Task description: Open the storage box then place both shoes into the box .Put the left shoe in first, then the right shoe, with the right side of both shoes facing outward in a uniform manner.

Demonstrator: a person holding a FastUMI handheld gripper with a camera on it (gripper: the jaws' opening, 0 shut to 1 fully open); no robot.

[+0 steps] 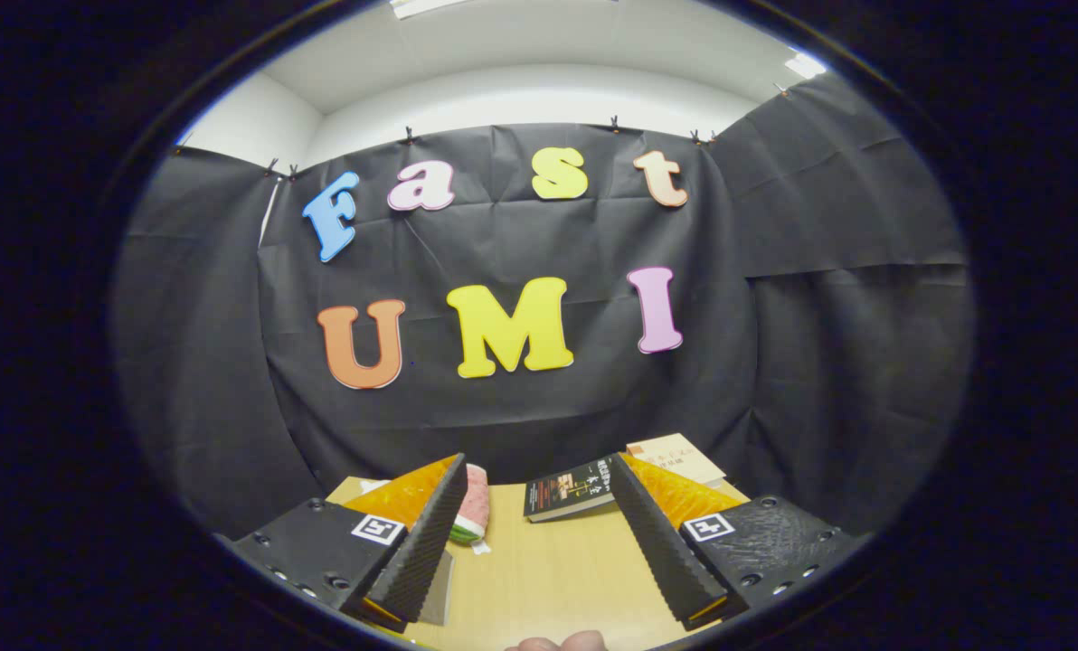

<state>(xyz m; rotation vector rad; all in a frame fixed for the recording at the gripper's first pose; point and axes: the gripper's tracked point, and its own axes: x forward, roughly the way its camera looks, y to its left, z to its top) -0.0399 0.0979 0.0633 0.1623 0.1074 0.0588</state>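
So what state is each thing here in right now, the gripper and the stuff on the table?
gripper: open, fingers spread wide, nothing between them.
dark book: closed, lying flat on the table beyond the fingers.
tan book: closed, lying flat behind the dark book.
watermelon-slice toy: resting on the table beside the left finger, partly hidden by it.
table: bare wood between the fingers.

Colours and patterns on the table

The table (548,570) is pale wood with a fine straight grain. A watermelon-slice toy (472,506) shows pink-red flesh with a white and green rind. One book (568,489) has a black cover with white and orange print; the other book (676,457) is plain tan.
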